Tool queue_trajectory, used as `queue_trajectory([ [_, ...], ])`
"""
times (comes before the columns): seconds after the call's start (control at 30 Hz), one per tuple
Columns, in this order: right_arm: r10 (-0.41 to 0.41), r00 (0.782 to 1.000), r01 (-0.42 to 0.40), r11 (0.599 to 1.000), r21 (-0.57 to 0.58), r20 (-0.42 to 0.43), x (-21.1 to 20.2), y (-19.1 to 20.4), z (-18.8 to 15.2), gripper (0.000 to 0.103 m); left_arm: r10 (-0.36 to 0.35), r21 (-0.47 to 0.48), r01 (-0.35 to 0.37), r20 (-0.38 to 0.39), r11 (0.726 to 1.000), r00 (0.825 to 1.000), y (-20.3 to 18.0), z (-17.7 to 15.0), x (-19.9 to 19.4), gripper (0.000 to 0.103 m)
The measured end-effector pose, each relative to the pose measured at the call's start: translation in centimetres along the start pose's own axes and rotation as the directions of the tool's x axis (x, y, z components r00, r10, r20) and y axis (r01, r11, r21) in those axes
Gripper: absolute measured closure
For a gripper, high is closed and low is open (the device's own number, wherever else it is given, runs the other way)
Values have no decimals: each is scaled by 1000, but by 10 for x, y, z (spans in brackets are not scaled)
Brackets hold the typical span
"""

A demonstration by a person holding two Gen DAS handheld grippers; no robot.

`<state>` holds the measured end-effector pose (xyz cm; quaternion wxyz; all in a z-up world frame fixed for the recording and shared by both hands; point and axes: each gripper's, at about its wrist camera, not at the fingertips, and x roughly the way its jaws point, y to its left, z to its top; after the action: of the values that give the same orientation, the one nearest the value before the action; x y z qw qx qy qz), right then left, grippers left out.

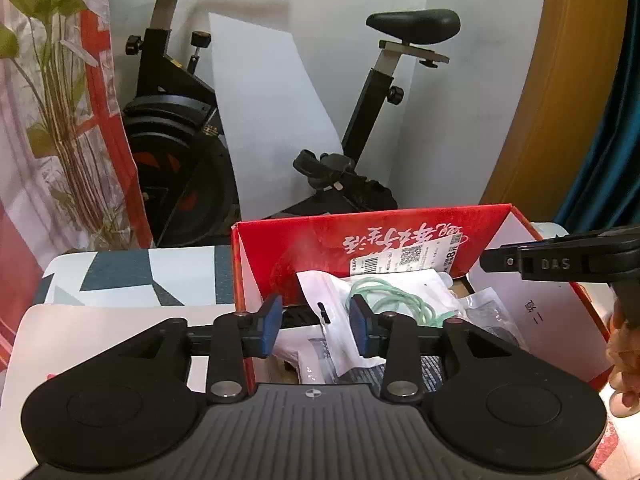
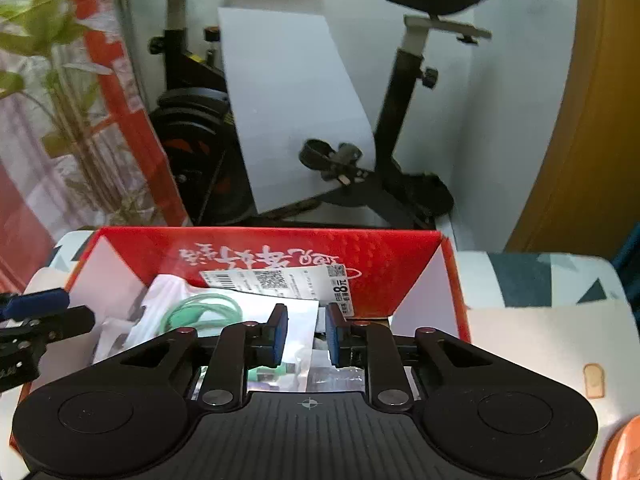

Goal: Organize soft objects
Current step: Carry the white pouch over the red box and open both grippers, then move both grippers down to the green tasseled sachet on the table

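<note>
A red cardboard box (image 1: 304,240) stands open on the table and holds several soft plastic pouches. On top lies a white pouch with a coiled green cable (image 1: 384,300). My left gripper (image 1: 315,330) hangs over the box's left part, jaws apart, blue pads clear of the pouches below. In the right wrist view the same red box (image 2: 280,244) fills the middle, with the green-cable pouch (image 2: 200,312) on its left side. My right gripper (image 2: 307,334) hovers over the pouches with a narrow gap between its pads, and nothing is pinched. Each gripper shows at the edge of the other's view.
A black exercise bike (image 1: 192,128) and a white board (image 1: 272,112) stand behind the table. A potted plant (image 1: 60,120) is at the left and a wooden door (image 1: 560,100) at the right. A patterned cloth (image 1: 140,276) covers the table. A person's hand (image 1: 624,360) shows at right.
</note>
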<state>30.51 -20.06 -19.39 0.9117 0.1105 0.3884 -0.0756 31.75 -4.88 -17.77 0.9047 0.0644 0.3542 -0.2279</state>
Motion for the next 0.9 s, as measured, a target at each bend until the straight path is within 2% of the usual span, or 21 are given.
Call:
queue_trajectory([
  [0.2,23,998,-19,997,-75,64,-32,8,-9,57,14,33,-15,42,999,999,-9,-8,-24,39],
  [0.23,27,997,-21,997,-80,73,-38,9,-11,50,14,45,-16,50,999,999,-11,-10,-28,36],
  [0.33,42,994,-34,996,-83,103,-54,11,-19,33,46,68,-52,88,996,995,-16,-15,-43,17],
  [0.37,47,993,-38,996,-84,110,-59,12,-22,30,56,66,-63,102,996,993,-17,-17,-49,9],
  [0.43,59,990,-48,995,-91,125,-68,13,-28,14,63,57,-70,120,996,991,-19,-20,-59,5],
  [0.5,68,987,-55,994,-93,147,-78,14,-35,2,67,50,-74,128,996,989,-21,-24,-68,2],
  [0.73,100,974,-88,994,-71,201,-104,9,-53,0,118,37,-127,185,991,976,-27,-39,-96,0],
  [0.9,96,968,-88,995,-47,232,-116,-1,-72,0,135,-31,-131,196,991,971,-22,-57,-111,0],
])
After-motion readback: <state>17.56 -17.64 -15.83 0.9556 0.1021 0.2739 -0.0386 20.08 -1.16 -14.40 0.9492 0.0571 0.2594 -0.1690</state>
